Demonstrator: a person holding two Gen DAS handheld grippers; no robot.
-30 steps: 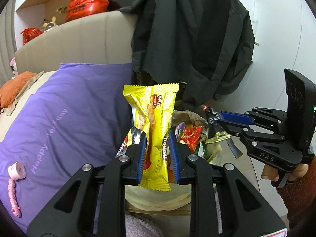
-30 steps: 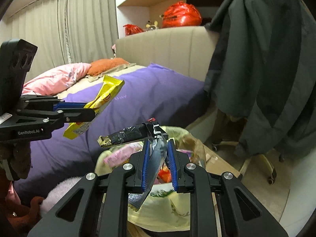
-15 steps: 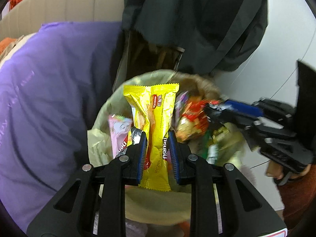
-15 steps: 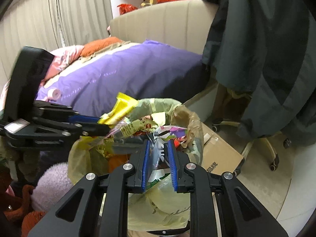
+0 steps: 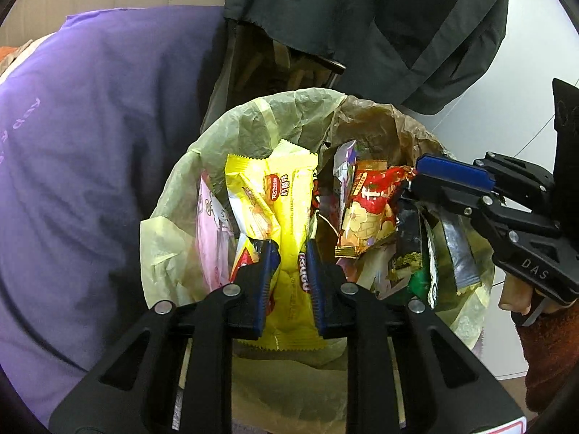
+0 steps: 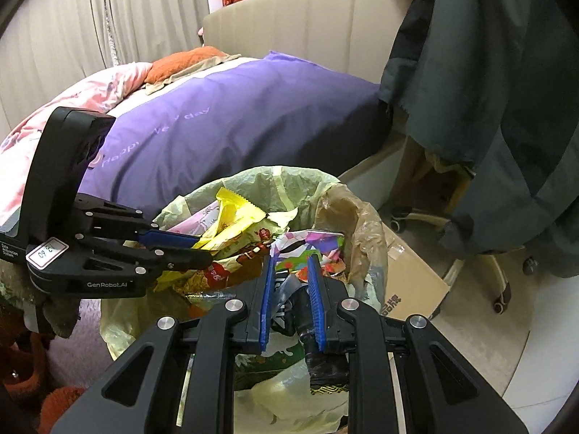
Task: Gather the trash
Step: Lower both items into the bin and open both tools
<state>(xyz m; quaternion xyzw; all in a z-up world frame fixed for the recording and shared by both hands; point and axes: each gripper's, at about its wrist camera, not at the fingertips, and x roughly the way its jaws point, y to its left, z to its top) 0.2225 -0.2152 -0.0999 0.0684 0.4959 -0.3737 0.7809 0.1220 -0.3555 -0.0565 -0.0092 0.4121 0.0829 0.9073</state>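
Trash fills the bag-lined bin beside the bed, and both hands hold their catch right over its mouth, so each piece should drop inside rather than on the floor. The left gripper has its jaws closing on a yellow snack wrapper, which stands upright between the pads above the near rim, its top leaning toward the middle of the bin. The right gripper is clamped on a dark crumpled wrapper, also at the near rim, tilted down into the opening. Red, pink and green packets already crowd the liner up to its edge. Wrappers and the liner hide the bin's own wall and how deep the pile goes. I cannot read what the dark wrapper is; the fingers cover most of it.
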